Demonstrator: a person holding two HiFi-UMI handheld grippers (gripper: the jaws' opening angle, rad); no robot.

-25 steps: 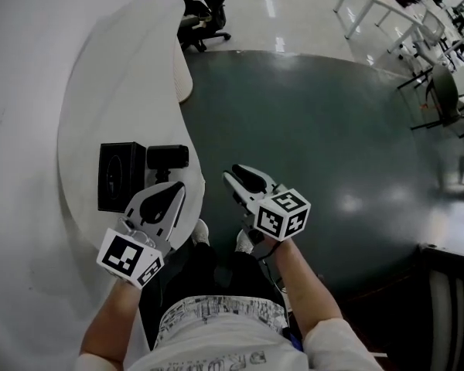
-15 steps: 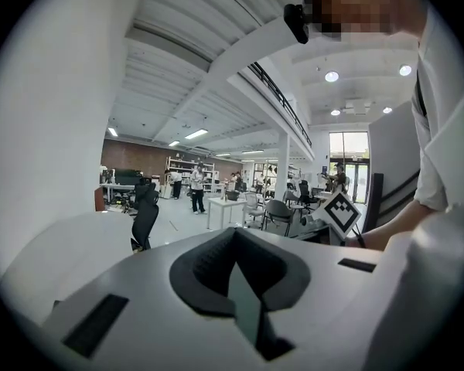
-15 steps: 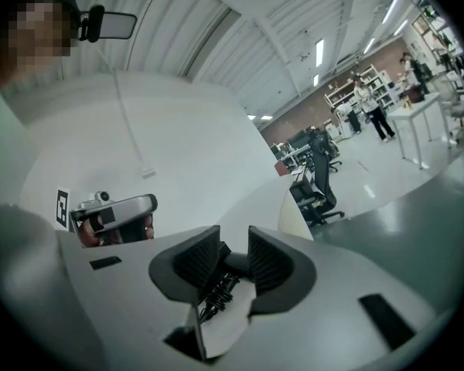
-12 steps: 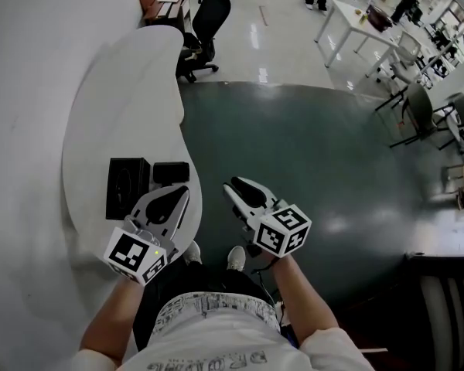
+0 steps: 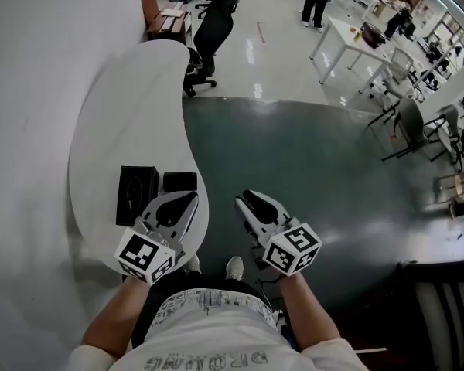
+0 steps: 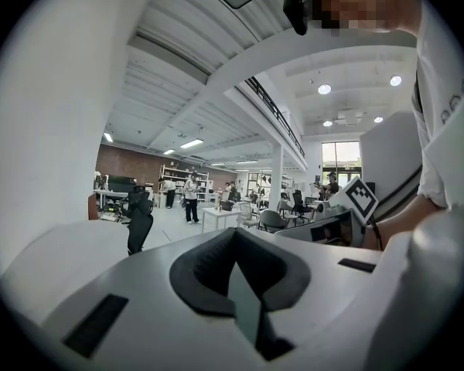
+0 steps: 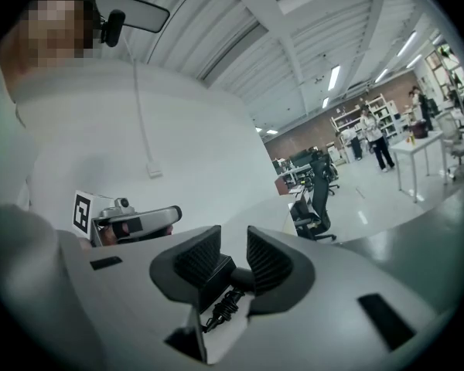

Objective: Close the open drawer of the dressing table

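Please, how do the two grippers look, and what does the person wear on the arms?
Both the left gripper and the right gripper have white shells and black ribbed pads. Each carries a white cube with black square markers at its rear. A black twisted wire shows below the right one's pads. The person wears a white short-sleeved shirt with dark print; the forearms are bare.

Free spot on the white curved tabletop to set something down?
Bare: the white curved tabletop from the black box to its far rounded end. Crowded: the near end, where the box and a smaller black block sit side by side, left gripper close beside them.
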